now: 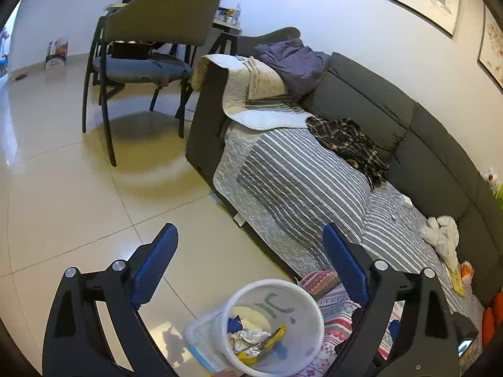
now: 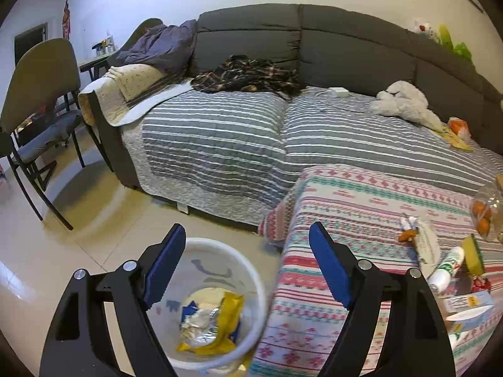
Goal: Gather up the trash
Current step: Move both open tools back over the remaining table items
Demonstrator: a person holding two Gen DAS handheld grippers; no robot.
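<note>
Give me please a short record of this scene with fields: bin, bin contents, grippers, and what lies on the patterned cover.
bin: white bin on the tiled floor, beside the patterned cover
bin contents: yellow wrapper, crumpled foil, blue scrap
left gripper: open, nothing between the jaws
right gripper: open, nothing between the jaws
on patterned cover: white bottle, bag of oranges, small carton, wrappers

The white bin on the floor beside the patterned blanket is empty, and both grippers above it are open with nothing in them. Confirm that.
Not quite: the white bin is not empty. The right wrist view shows a yellow wrapper and crumpled foil inside. The rest holds: left gripper and right gripper are open and hold nothing.
</note>
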